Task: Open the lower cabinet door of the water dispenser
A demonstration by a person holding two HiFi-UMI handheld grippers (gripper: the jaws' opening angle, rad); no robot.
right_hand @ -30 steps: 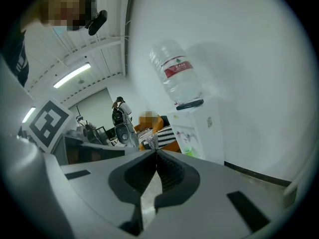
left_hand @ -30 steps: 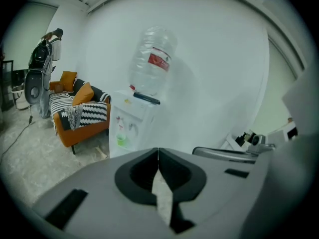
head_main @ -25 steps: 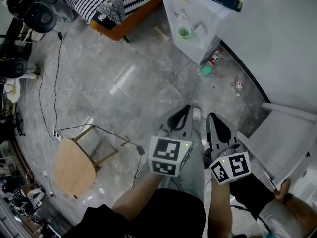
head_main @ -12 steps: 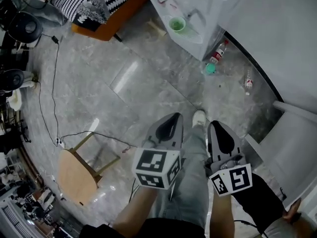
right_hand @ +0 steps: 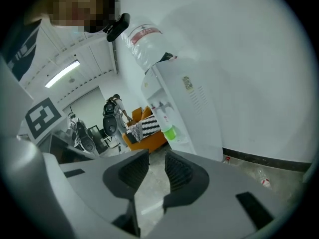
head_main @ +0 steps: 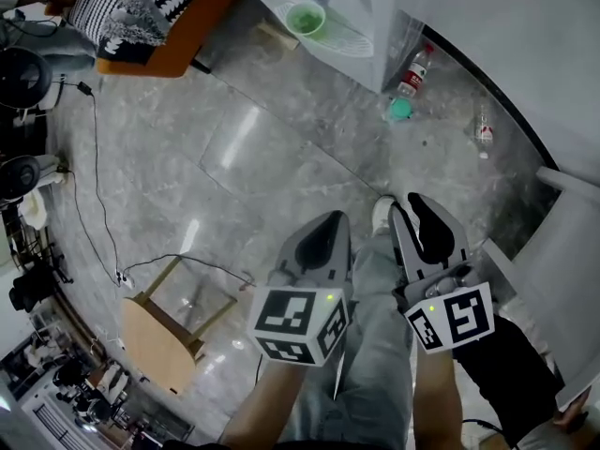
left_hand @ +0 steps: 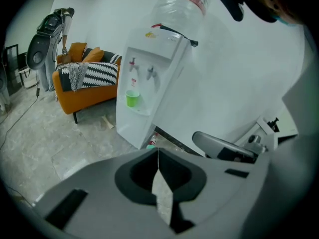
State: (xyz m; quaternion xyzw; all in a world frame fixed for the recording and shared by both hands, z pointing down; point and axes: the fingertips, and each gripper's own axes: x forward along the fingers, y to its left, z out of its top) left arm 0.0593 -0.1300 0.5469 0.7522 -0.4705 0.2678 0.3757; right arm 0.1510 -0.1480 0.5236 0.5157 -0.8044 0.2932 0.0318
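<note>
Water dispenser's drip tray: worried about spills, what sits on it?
A green cup stands on the drip tray, below the taps. Whatever lies under the cup is covered.

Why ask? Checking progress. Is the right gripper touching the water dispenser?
Apart. The right gripper view shows bare floor between the right gripper, its empty jaws opening, and the water dispenser standing beyond.

The head view looks steeply down on the floor [head_main: 281, 157], with the water dispenser [head_main: 394, 7] far off at its top edge. Both gripper views sit low and face it from some way off: the left gripper view sees its front [left_hand: 144, 98], the right gripper view its side [right_hand: 189, 113]. All three share the green cup [head_main: 305, 18] [left_hand: 132, 99] [right_hand: 170, 132] and the orange sofa [head_main: 159, 40] [left_hand: 84, 91] [right_hand: 149, 139].
</note>
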